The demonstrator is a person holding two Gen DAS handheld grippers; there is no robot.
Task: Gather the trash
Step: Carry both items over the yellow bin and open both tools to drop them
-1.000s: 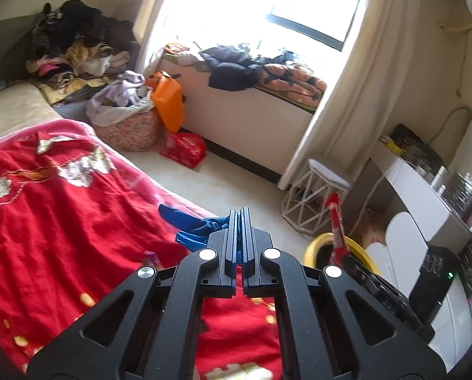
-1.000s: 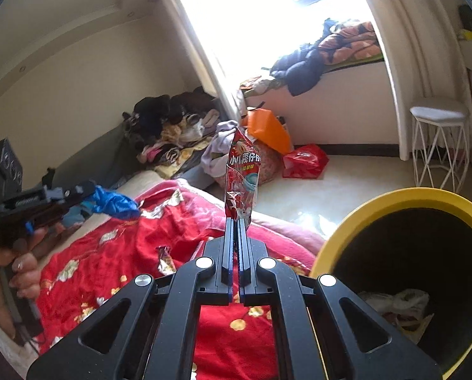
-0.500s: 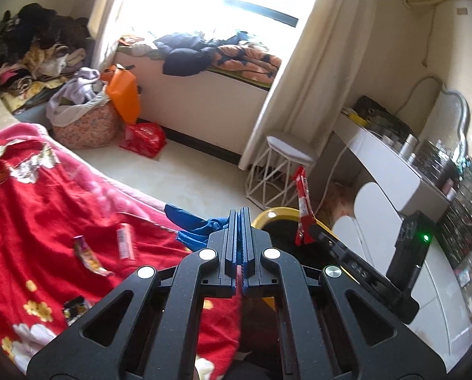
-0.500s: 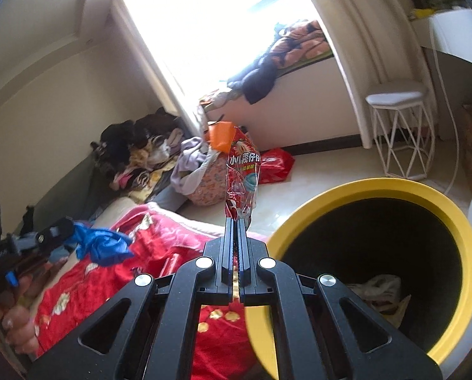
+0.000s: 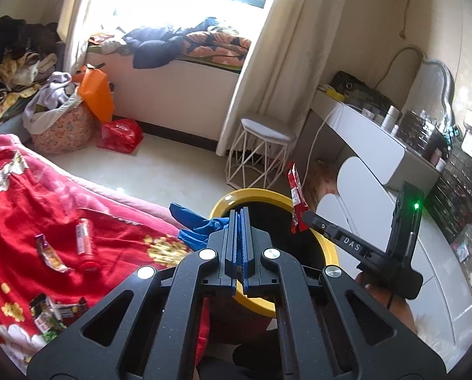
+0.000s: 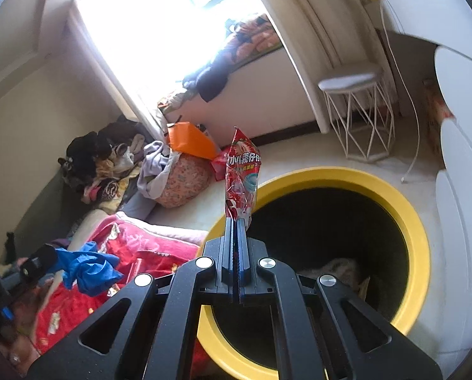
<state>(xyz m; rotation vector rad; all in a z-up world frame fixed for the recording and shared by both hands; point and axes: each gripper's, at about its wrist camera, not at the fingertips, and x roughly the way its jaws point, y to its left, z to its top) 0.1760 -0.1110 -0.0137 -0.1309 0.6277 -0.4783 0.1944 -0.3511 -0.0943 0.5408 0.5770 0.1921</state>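
Red snack wrapper (image 6: 242,174) is pinched at its lower end in the right gripper (image 6: 236,231), jaws clamped tight on it. Its long axis runs up and away from the jaws, roughly in line with the fingers. The wrapper sits over the near-left rim of the yellow-rimmed bin (image 6: 404,209), with the dark bin mouth just right of and below the jaws. In the left wrist view the same wrapper (image 5: 296,202) stands upright at the far-right edge of the bin (image 5: 223,199), so the right hand looks the nearer one to a drop.

Left gripper (image 5: 239,221) has its jaws closed on blue crumpled plastic (image 5: 194,223), which sticks out left of the jaws, over the bed edge and just short of the bin's left rim. From the right wrist view the blue piece (image 6: 90,267) hangs over the red blanket (image 6: 147,247), not yet above the opening.

Likely next move: shift both loads a little further over the opening, then release.

Against the earlier frames: the bin has grown much larger and more central in both views, and both hands have swung from the bed toward it. The blue piece was further left over the blanket, it is closer to the rim now. Grips unchanged, both jaws stay shut on their loads. Several small wrappers (image 5: 84,243) remain on the red blanket, still to collect.
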